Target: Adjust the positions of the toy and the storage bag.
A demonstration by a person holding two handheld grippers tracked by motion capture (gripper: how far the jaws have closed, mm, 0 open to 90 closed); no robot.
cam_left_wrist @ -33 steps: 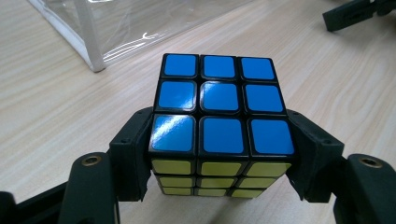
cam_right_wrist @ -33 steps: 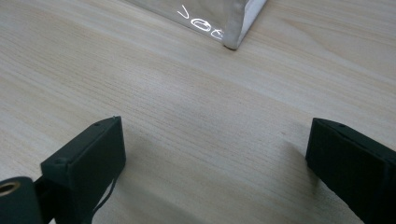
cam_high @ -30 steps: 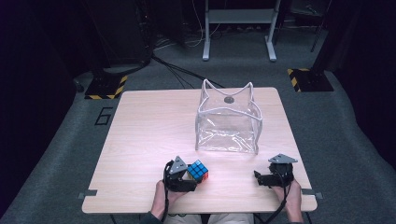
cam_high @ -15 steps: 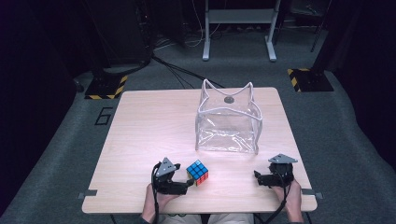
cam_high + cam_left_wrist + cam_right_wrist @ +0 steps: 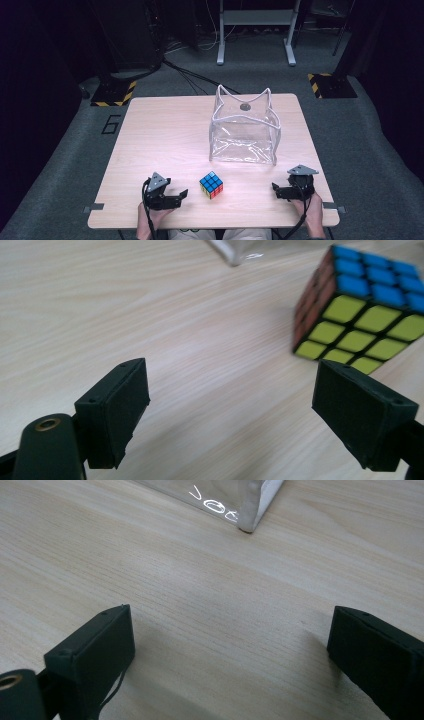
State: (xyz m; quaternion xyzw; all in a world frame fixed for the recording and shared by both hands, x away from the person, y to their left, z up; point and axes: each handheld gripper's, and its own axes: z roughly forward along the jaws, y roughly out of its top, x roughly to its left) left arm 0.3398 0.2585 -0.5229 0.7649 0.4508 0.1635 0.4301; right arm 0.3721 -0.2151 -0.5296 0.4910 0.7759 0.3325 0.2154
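Left gripper and right gripper rest on the tabletop, jaws released, flanking the puzzle cube.

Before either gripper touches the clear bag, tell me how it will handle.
The clear bag looks like thin soft plastic with a wavy rim, so it will probably buckle when squeezed. Seemingly empty, it is likely light and may slide on the smooth table if pushed.

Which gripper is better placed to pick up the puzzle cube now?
Left. The left gripper is open beside the puzzle cube, which shows near its jaws. The right gripper is farther away.
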